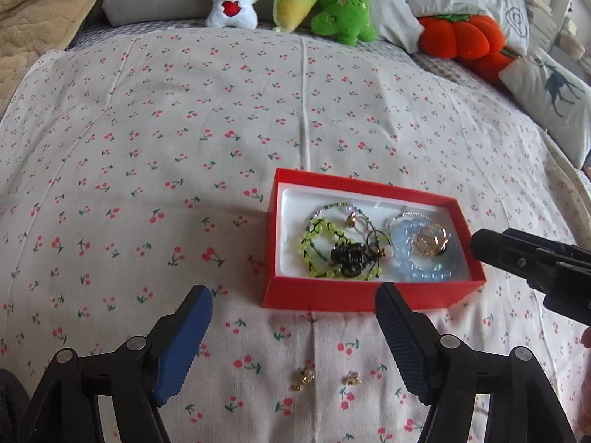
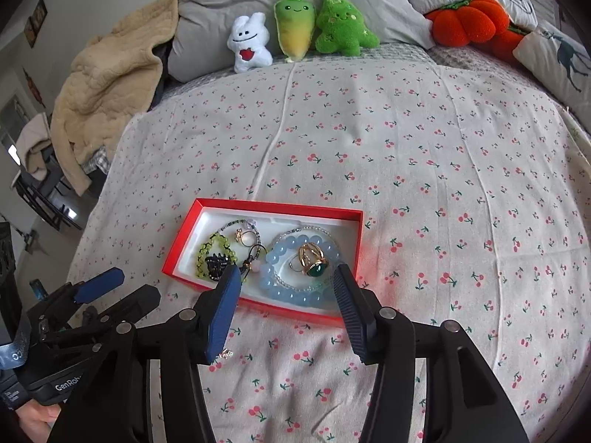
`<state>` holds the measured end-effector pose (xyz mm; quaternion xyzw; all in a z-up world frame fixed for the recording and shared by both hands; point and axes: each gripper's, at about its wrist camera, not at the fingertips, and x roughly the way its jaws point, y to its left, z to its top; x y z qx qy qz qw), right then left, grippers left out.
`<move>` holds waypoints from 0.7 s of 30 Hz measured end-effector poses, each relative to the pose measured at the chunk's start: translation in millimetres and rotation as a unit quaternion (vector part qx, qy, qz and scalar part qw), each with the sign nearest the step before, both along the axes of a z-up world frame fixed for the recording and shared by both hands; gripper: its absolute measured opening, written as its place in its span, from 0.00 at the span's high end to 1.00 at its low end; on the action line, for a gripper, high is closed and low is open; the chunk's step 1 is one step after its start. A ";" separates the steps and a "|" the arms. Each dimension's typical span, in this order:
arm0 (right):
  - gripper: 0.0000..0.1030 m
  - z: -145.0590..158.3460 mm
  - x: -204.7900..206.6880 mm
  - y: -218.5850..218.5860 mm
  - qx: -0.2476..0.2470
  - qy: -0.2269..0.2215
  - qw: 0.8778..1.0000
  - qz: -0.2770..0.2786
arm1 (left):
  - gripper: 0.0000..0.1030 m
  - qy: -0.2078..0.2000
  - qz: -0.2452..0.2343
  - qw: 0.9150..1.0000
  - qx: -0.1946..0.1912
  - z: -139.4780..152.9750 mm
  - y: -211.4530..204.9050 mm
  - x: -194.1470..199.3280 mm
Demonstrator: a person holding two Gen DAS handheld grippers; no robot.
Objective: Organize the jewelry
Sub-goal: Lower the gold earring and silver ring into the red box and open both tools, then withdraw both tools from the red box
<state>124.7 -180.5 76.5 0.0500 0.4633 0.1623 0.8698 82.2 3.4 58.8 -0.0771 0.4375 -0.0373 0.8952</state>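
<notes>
Blue-padded left gripper [image 1: 293, 336] and right gripper [image 2: 286, 301] both angled downward, jaws apart, empty, near red box [image 1: 332, 293].

Soft daylight, sharp focus, fisheye-bent edges, dark corners.

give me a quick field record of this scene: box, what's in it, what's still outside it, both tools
box: red box, lidless, on cherry-print bedsheet
inside: blue bead bracelet, green bead bracelet, gold rings, black charm
outside: two small gold earrings on the sheet, nearer the camera than the box
left tool: open, empty
right tool: open, empty
</notes>
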 end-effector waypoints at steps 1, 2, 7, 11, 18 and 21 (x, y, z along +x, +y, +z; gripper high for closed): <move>0.43 1.6 -4.3 -1.3 -0.003 0.001 1.000 -0.002 | 0.22 0.002 0.002 1.000 -0.001 -0.3 1.1 -5.5; 0.43 3.0 -8.7 -2.6 -0.005 0.002 1.000 -0.005 | 0.22 0.004 0.006 1.000 -0.001 -0.6 2.3 -11.6; 0.40 10.2 -36.2 -8.0 -0.003 0.016 1.000 -0.018 | 0.20 0.018 0.020 1.000 -0.006 -1.1 7.1 -44.2; 0.40 24.3 -65.5 -6.5 -0.028 0.017 0.999 -0.020 | 0.20 0.026 0.022 0.999 -0.010 1.0 9.1 -71.3; 0.28 54.1 -113.2 -6.7 -0.050 -0.015 0.999 -0.008 | 0.18 0.027 0.011 1.000 -0.010 8.6 8.1 -102.6; 0.27 49.4 -118.7 -8.6 -0.052 -0.006 0.999 -0.009 | 0.15 0.028 0.004 1.000 -0.008 8.6 6.3 -107.7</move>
